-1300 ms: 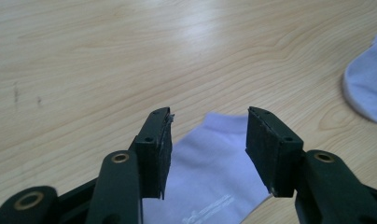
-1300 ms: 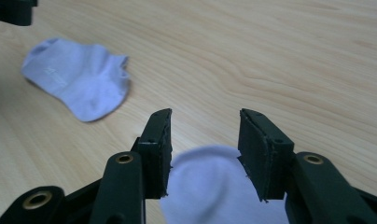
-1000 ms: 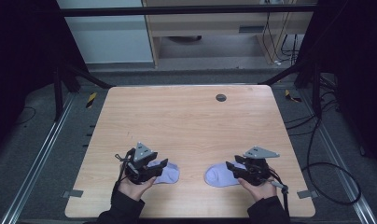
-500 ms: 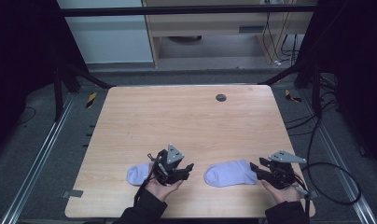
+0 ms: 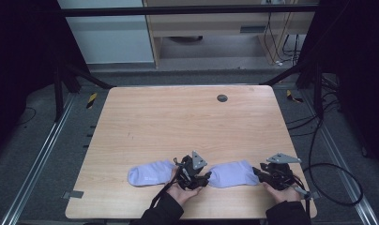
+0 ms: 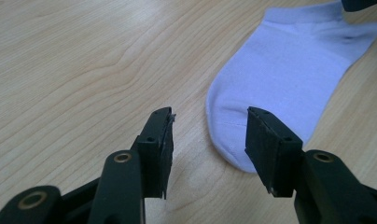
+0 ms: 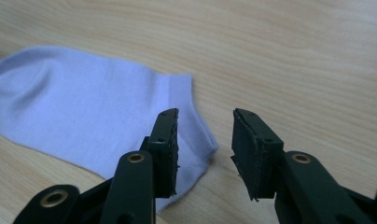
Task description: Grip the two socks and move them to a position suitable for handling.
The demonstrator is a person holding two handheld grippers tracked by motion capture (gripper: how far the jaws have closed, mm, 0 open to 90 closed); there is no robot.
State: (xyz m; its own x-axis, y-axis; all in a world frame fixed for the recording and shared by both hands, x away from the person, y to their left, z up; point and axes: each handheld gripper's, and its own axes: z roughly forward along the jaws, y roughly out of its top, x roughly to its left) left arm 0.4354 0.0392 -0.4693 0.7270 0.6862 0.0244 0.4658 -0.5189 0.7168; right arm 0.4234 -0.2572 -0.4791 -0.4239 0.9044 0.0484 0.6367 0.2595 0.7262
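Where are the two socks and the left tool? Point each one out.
left sock (image 5: 147,173), high view, middle of its body.
right sock (image 5: 232,173), high view, middle of its body.
left tool (image 6: 210,135), left gripper view, midway between its fingertips.

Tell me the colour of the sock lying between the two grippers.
The sock is a plain pale lavender-blue, no pattern; the right gripper view shows it best.

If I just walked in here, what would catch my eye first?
Two pale lilac socks lying flat near the front edge of the wooden table: the left sock and the right sock. A person's hands hold two black tools: the left tool sits between the socks, its jaws apart at the right sock's toe, while the right tool has its open jaws at that sock's cuff, just closing in.
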